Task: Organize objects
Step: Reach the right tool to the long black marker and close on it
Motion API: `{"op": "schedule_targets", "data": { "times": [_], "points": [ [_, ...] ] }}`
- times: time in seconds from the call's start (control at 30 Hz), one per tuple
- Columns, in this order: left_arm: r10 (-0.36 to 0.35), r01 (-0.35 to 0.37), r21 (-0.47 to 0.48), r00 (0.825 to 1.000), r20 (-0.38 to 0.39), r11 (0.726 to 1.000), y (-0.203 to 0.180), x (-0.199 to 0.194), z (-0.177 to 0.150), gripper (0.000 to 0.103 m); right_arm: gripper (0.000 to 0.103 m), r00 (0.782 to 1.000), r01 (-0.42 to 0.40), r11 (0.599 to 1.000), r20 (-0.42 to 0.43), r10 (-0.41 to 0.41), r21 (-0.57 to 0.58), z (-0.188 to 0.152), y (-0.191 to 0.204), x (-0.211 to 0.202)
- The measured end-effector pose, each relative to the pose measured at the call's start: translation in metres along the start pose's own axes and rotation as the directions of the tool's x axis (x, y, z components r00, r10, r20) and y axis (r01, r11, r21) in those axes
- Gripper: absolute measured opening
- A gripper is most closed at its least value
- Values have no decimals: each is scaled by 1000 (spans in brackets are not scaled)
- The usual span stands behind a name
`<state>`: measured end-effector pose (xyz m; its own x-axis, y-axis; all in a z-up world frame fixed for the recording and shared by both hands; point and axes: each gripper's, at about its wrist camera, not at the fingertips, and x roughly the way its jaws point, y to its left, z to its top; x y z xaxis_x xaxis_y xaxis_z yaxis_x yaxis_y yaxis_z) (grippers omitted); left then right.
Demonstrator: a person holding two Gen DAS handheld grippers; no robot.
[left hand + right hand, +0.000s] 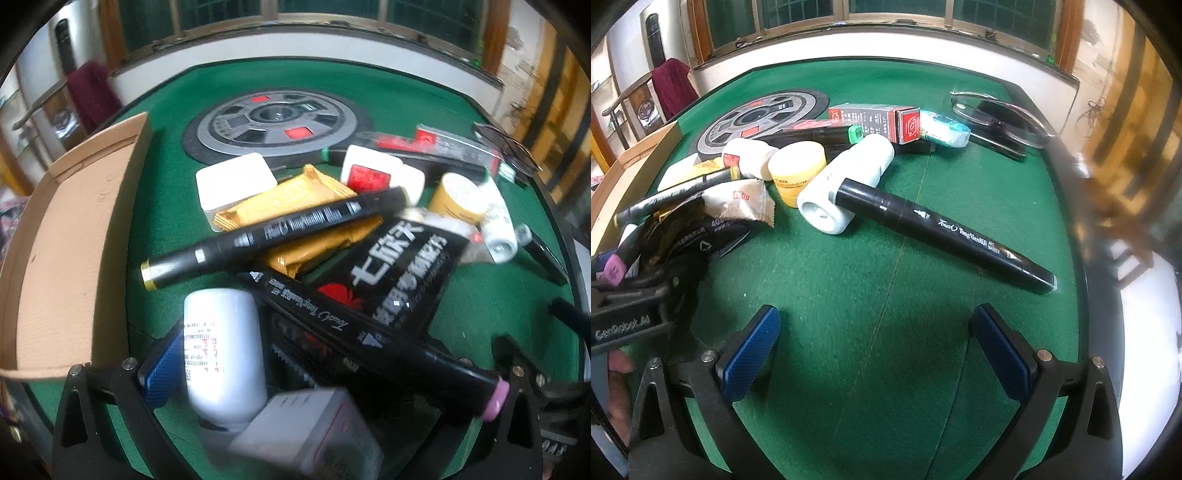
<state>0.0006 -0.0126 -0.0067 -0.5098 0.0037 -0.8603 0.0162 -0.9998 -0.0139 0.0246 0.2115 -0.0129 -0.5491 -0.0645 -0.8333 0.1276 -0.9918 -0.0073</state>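
Green felt table [886,295] holds black marker [945,236] reading "Touch TongNianRiJi".

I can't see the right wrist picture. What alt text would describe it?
An open two-finger gripper hovers above a green felt table, facing a black marker that lies alone. Behind it sit a white bottle on its side, a yellow jar and a red-and-black box.

Black marker [945,232] lies flat on green felt; end touching white bottle [846,184].
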Motion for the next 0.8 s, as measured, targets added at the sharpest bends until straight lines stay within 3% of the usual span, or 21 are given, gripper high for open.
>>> {"op": "schedule_targets", "data": {
  "times": [0.13,0.2,0.33,0.47,0.57,0.67,0.8],
  "points": [
    [-145,144,25,988,47,989,13,-19,-16,102,101,999,-40,999,-5,40,32,0,-7,-5],
    [-184,182,34,979,90,983,18,-32,-24,102,101,998,-63,996,-1,63,59,0,-12,-7],
    [-164,151,82,969,187,985,22,-51,-34,102,101,998,-66,995,1,67,72,0,-14,-8],
    [-206,187,92,936,285,978,25,-67,-35,102,101,999,-51,997,1,51,57,-1,-9,-8],
    [-192,149,150,922,337,978,23,-87,-35,102,101,999,-34,998,33,33,57,-1,-10,-13],
    [-210,156,184,921,329,971,23,-100,-31,102,101,998,-24,998,59,21,52,0,-9,-17],
    [-306,252,195,892,334,948,33,-104,-33,102,101,996,-51,998,77,47,43,1,-8,-22]
  ]
}}
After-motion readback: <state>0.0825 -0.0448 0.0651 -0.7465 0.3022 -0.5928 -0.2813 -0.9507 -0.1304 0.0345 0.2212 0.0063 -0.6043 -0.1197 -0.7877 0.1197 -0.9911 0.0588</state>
